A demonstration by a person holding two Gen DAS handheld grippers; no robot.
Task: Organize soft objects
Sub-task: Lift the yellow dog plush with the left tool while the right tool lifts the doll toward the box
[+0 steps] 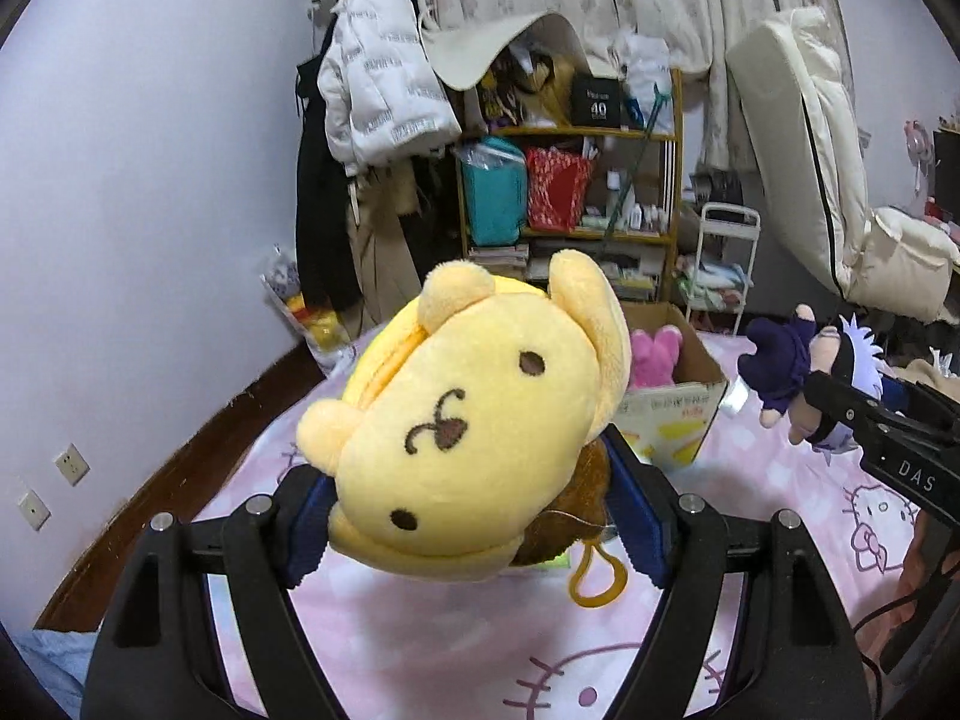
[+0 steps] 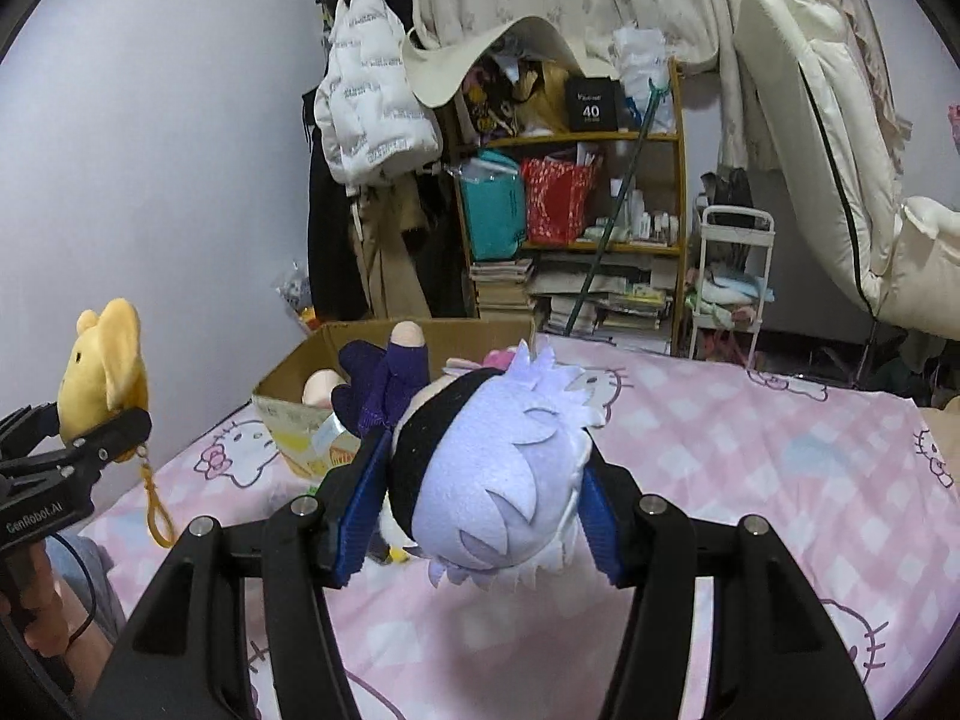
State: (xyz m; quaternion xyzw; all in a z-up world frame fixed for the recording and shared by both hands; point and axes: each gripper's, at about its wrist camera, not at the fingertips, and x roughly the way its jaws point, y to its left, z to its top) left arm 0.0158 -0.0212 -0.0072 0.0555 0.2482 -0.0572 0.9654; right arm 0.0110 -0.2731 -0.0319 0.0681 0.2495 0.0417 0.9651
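A yellow dog plush [image 1: 468, 420] with a brown cap and an orange clip loop hangs lifted over the pink bed, my left gripper [image 1: 474, 528] shut on it between the blue pads [image 1: 306, 531]. The same yellow dog plush [image 2: 105, 360] shows at the left of the right wrist view. A doll with lilac hair [image 2: 504, 480], a black blindfold and dark purple clothes is held head-first in my right gripper [image 2: 480, 516], shut on its head. That doll [image 1: 804, 372] appears at the right of the left wrist view. An open cardboard box [image 1: 672, 408] stands on the bed beyond, a pink plush [image 1: 654, 354] inside.
The bed has a pink cat-print sheet [image 2: 750, 480]. Behind it stand a cluttered wooden shelf [image 2: 576, 192], a coat rack with a white puffer vest [image 2: 372, 102], a small white trolley [image 2: 732, 276] and a cream recliner [image 2: 840, 150]. A person's hand [image 2: 42, 618] holds the left tool.
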